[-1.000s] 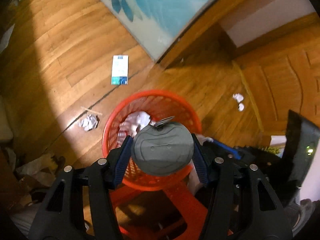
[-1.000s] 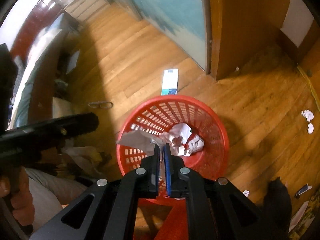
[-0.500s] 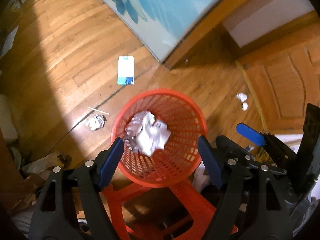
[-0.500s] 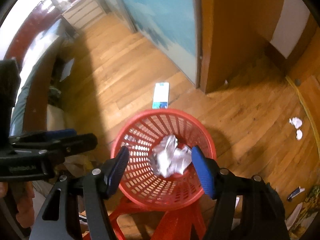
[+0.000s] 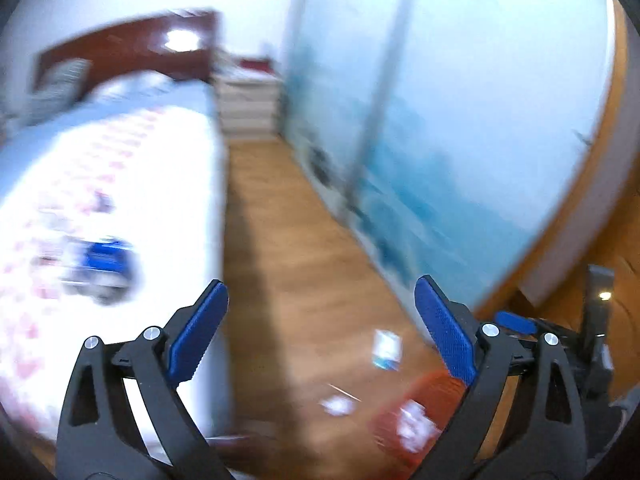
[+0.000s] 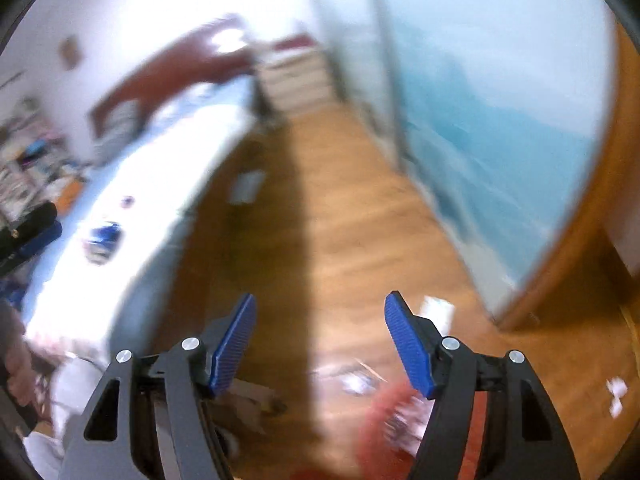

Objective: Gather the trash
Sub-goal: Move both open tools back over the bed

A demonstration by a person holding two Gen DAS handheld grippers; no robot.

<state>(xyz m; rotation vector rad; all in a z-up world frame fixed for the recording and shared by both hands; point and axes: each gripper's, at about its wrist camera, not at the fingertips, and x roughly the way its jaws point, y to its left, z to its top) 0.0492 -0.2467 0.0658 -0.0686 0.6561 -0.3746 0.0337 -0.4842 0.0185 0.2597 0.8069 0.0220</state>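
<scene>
Both views are smeared by motion. The red mesh basket point(image 5: 384, 424) sits low at the right of the left wrist view with crumpled white paper point(image 5: 414, 426) inside; it also shows as a red blur point(image 6: 372, 420) in the right wrist view. My left gripper point(image 5: 320, 282) hangs above the wooden floor, jaws opening wide, nothing between them. My right gripper point(image 6: 320, 296) is likewise over the floor, jaws opening and empty. A blue-white carton point(image 5: 387, 350) point(image 6: 438, 310) and a crumpled ball point(image 5: 338, 405) point(image 6: 356, 384) lie on the floor by the basket.
A bed point(image 5: 120, 184) with a small blue object point(image 5: 106, 260) fills the left side. A blue wardrobe door point(image 5: 460, 140) runs along the right. White scraps point(image 6: 616, 394) lie on the floor at far right. A white drawer unit point(image 5: 248, 104) stands at the back.
The left gripper let go of a grey round item and the right of a paper piece over the basket. Both opened, then swung up and away towards the bed and aisle.
</scene>
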